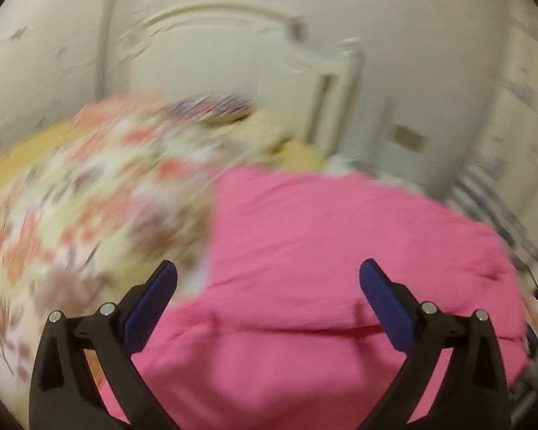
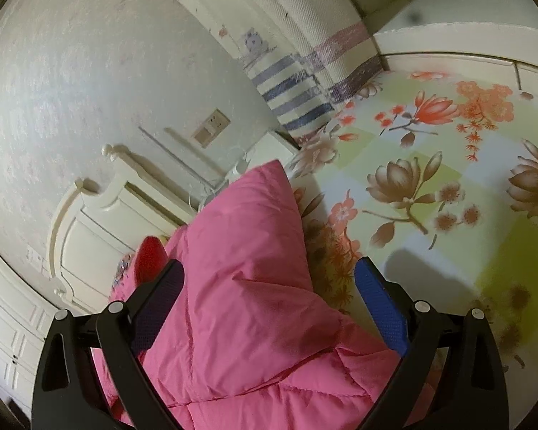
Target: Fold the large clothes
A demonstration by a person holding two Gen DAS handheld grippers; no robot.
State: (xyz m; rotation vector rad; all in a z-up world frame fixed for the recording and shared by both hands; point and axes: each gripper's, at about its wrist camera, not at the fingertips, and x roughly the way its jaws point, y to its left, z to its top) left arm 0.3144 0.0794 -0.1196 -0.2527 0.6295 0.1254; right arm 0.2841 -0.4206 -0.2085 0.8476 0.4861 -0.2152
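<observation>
Pink quilted garment [image 2: 240, 268] on bed

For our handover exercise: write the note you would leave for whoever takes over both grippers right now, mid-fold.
Left gripper: open, nothing between its fingers, over the pink quilted jacket.
Right gripper: open, the jacket's raised fold between its fingers, pads not pressing.
Things: jacket lies on the floral bedsheet, near the cream headboard.
Done: jacket looks partly folded, one layer over another; the left view is blurred.
Left: regrasp, finish folding, smooth flat.
</observation>
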